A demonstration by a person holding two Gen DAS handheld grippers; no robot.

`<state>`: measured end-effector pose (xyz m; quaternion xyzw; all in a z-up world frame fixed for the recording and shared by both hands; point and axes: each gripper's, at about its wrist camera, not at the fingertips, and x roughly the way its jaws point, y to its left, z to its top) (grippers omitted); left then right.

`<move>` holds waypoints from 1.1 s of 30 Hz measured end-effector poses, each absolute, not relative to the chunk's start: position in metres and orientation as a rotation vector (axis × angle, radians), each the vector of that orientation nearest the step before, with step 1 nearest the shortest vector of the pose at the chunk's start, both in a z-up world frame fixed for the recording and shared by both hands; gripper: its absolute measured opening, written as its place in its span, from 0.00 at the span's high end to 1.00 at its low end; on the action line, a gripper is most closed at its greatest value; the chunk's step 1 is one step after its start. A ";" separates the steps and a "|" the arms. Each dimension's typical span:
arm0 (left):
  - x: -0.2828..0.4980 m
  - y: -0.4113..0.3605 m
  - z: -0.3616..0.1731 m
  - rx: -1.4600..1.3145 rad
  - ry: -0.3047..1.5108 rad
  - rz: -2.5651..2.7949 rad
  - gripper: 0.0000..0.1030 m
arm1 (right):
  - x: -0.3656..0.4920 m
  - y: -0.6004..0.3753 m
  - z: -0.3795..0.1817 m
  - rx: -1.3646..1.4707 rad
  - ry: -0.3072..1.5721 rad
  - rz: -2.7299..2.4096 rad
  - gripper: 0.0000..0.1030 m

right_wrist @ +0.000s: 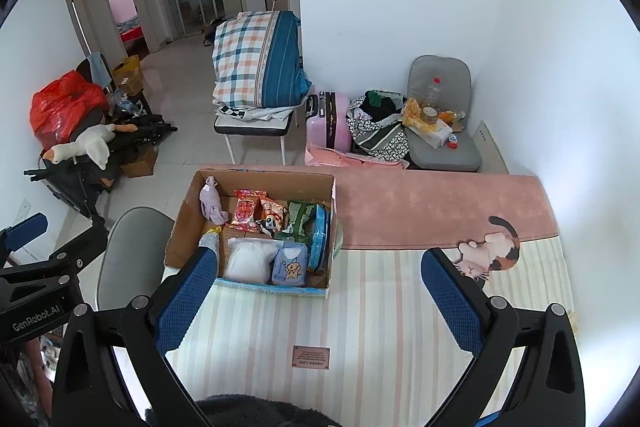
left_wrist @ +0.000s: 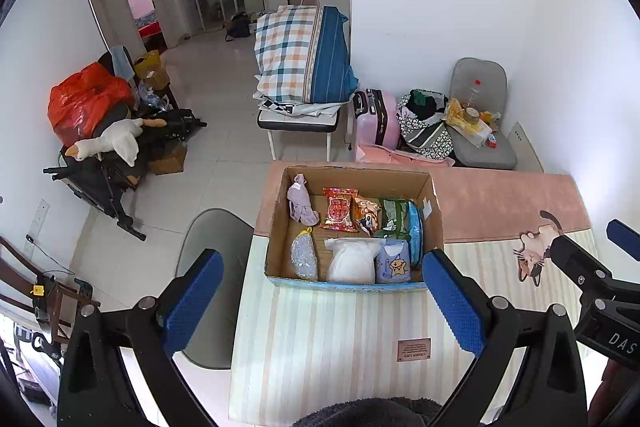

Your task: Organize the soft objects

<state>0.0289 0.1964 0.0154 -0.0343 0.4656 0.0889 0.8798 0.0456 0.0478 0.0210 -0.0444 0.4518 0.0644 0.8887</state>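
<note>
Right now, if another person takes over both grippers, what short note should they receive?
Left gripper: open, empty, above the striped mat.
Right gripper: open, empty, also above the mat.
Cardboard box sits on the mat and holds the lilac cloth, snack packets, white pouch, tissue pack and silver pouch.
Done: everything in view is in the box.
Left: I cannot tell; nothing loose lies on the mat.

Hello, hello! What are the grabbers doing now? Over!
Left gripper and right gripper: jaws open, empty, above the mat. Cardboard box full of soft packets. Nothing in the way.
</note>
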 end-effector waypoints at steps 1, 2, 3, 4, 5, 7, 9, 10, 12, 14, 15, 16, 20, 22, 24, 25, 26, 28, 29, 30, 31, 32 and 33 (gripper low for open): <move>0.029 0.196 0.015 -0.071 0.969 0.189 0.01 | 0.046 0.047 0.021 -0.091 0.939 0.134 0.00; 0.029 0.196 0.014 -0.073 0.969 0.189 0.01 | 0.046 0.047 0.021 -0.095 0.937 0.135 0.00; 0.029 0.196 0.014 -0.075 0.971 0.188 0.01 | 0.046 0.047 0.021 -0.094 0.937 0.133 0.00; 0.028 0.196 0.015 -0.076 0.971 0.187 0.01 | 0.045 0.048 0.020 -0.092 0.937 0.132 0.00; 0.029 0.196 0.015 -0.073 0.969 0.189 0.01 | 0.045 0.047 0.020 -0.091 0.937 0.132 0.00; 0.029 0.196 0.015 -0.075 0.970 0.188 0.01 | 0.045 0.048 0.019 -0.088 0.939 0.129 0.00; 0.029 0.196 0.015 -0.075 0.973 0.187 0.01 | 0.044 0.048 0.017 -0.083 0.941 0.123 0.00; 0.029 0.195 0.014 -0.076 0.974 0.187 0.01 | 0.044 0.048 0.017 -0.082 0.942 0.122 0.00; 0.029 0.194 0.012 -0.080 0.975 0.187 0.01 | 0.045 0.048 0.016 -0.082 0.940 0.122 0.00; 0.029 0.193 0.011 -0.082 0.979 0.186 0.01 | 0.045 0.047 0.016 -0.081 0.939 0.120 0.00; 0.029 0.192 0.011 -0.082 0.978 0.185 0.01 | 0.044 0.047 0.015 -0.080 0.939 0.117 0.00; 0.029 0.192 0.010 -0.081 0.977 0.187 0.01 | 0.043 0.047 0.015 -0.078 0.939 0.115 0.00; 0.029 0.192 0.011 -0.083 0.975 0.189 0.01 | 0.043 0.046 0.014 -0.075 0.937 0.108 0.00; 0.030 0.192 0.012 -0.083 0.973 0.191 0.01 | 0.042 0.045 0.014 -0.072 0.934 0.104 0.00; 0.030 0.193 0.014 -0.085 0.971 0.190 0.01 | 0.040 0.045 0.015 -0.070 0.931 0.097 0.00; 0.030 0.193 0.014 -0.083 0.970 0.191 0.01 | 0.040 0.045 0.016 -0.069 0.930 0.096 0.00; 0.030 0.193 0.014 -0.084 0.971 0.191 0.01 | 0.039 0.045 0.015 -0.067 0.929 0.096 0.00; 0.029 0.192 0.014 -0.085 0.972 0.191 0.01 | 0.038 0.045 0.016 -0.068 0.928 0.093 0.00; 0.029 0.192 0.014 -0.085 0.972 0.191 0.01 | 0.038 0.044 0.016 -0.067 0.928 0.093 0.00; 0.029 0.192 0.014 -0.085 0.972 0.191 0.01 | 0.038 0.044 0.017 -0.066 0.929 0.092 0.00; 0.029 0.192 0.014 -0.085 0.971 0.191 0.01 | 0.038 0.044 0.017 -0.068 0.929 0.092 0.00; 0.029 0.192 0.014 -0.085 0.971 0.192 0.01 | 0.038 0.044 0.017 -0.068 0.929 0.092 0.00; 0.029 0.192 0.014 -0.085 0.972 0.192 0.01 | 0.038 0.044 0.017 -0.065 0.928 0.092 0.00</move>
